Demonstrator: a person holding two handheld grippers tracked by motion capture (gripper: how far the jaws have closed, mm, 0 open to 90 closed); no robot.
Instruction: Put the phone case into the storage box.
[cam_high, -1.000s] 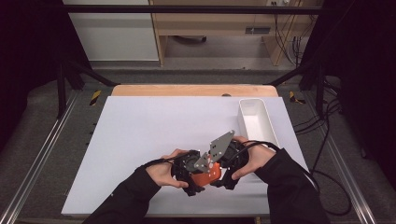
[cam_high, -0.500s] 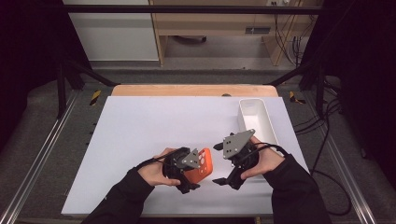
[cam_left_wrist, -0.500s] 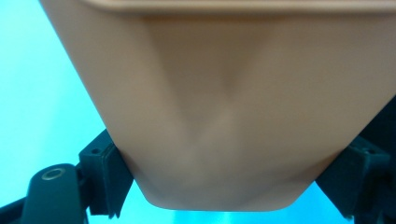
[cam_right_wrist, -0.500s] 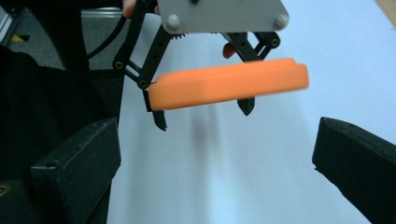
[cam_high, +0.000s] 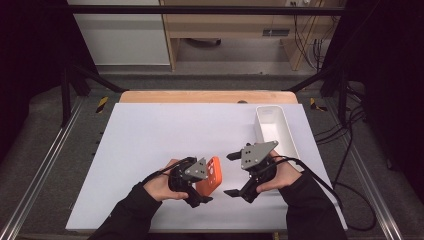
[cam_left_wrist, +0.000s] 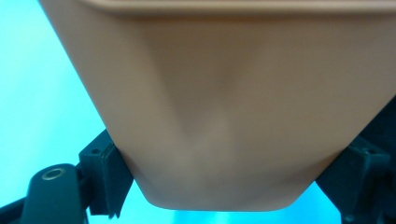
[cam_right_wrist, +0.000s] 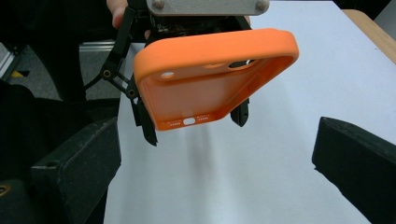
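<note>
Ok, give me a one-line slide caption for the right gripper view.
Orange phone case held above the white table by the left tool, seen between the open right tool's jaws.

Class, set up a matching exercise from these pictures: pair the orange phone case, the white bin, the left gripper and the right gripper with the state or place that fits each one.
Things:
1. orange phone case
2. white bin
3. left gripper
4. right gripper

States or places:
A. jaws spread apart with nothing between them
B. stands on the white table near its far right edge
C. held up off the table, its hollow side towards the right gripper view
D. jaws closed on the case's edges

Pairs: 1-C, 2-B, 3-D, 4-A
</note>
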